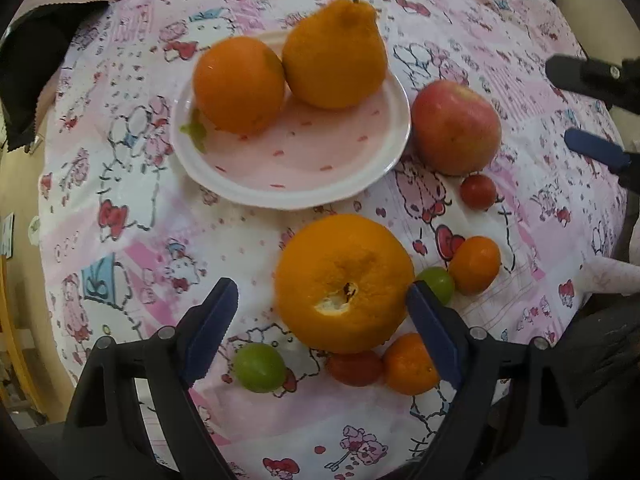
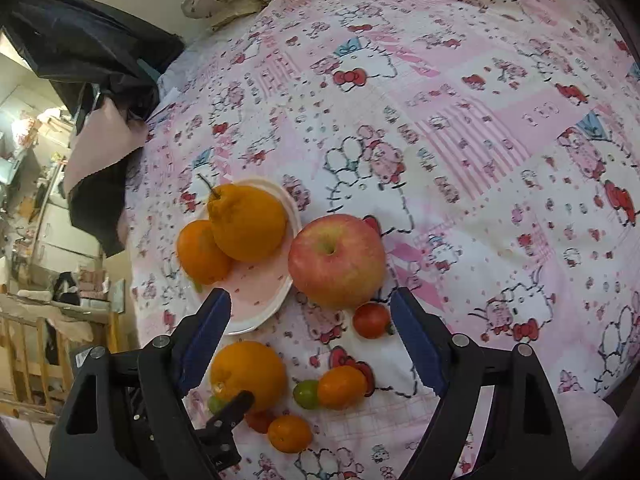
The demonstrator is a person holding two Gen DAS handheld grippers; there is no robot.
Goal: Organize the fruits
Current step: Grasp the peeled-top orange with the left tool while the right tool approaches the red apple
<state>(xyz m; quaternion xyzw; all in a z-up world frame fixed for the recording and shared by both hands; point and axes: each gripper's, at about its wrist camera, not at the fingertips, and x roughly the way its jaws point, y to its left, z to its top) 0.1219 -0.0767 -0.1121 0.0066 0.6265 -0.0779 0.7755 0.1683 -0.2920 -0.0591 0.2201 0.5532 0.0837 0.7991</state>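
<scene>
A pink plate (image 1: 320,168) (image 2: 264,300) holds a round orange (image 1: 239,85) (image 2: 202,254) and a pear-shaped orange with a stem (image 1: 334,54) (image 2: 248,226). A red apple (image 1: 456,127) (image 2: 337,260) lies just right of the plate. A big orange (image 1: 344,282) (image 2: 249,374) lies on the cloth between the fingers of my open left gripper (image 1: 322,312), which is low over it. My right gripper (image 2: 310,316) is open and empty, above the apple and a cherry tomato (image 2: 371,320) (image 1: 478,191). It shows at the right edge of the left wrist view (image 1: 592,112).
Small fruits lie around the big orange: two green ones (image 1: 259,367) (image 1: 437,283), two small oranges (image 1: 475,265) (image 1: 412,364) and a red tomato (image 1: 355,367). The surface is a pink cartoon-print cloth (image 2: 460,120). Dark fabric (image 2: 96,60) lies at the far left edge.
</scene>
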